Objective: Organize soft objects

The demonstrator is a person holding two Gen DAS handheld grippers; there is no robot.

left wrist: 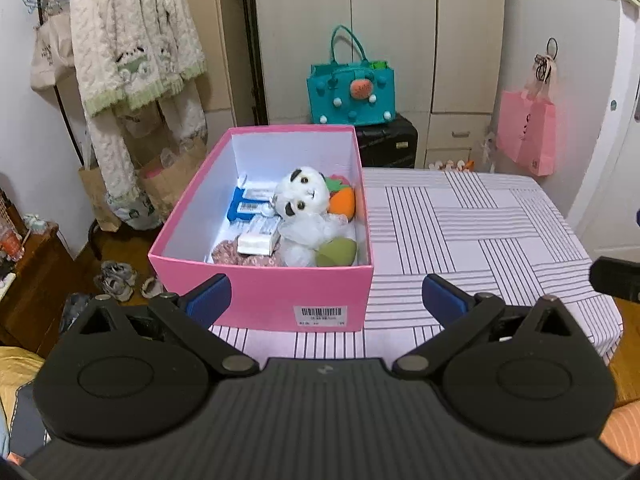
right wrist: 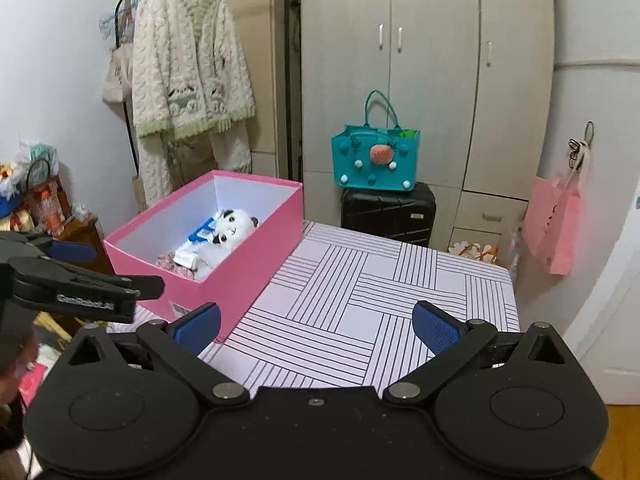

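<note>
A pink box (left wrist: 260, 292) stands on the left part of the striped table (left wrist: 472, 232). Inside lie a white panda plush (left wrist: 304, 204), an orange soft toy (left wrist: 344, 202), a green soft piece (left wrist: 336, 252), a pinkish knitted item (left wrist: 228, 250) and small tissue packs (left wrist: 256, 240). My left gripper (left wrist: 326, 300) is open and empty, just in front of the box's near wall. My right gripper (right wrist: 316, 326) is open and empty over the table, right of the box (right wrist: 248, 256). The panda (right wrist: 234, 228) also shows in the right wrist view. The left gripper's fingers (right wrist: 80, 284) show there at the left edge.
A teal felt bag (right wrist: 376, 160) sits on a black suitcase (right wrist: 388, 212) behind the table, before a wardrobe. A pink paper bag (right wrist: 554, 228) hangs at the right. A fluffy robe (right wrist: 188, 80) hangs on a rack at the left, with shoes (left wrist: 116, 280) on the floor.
</note>
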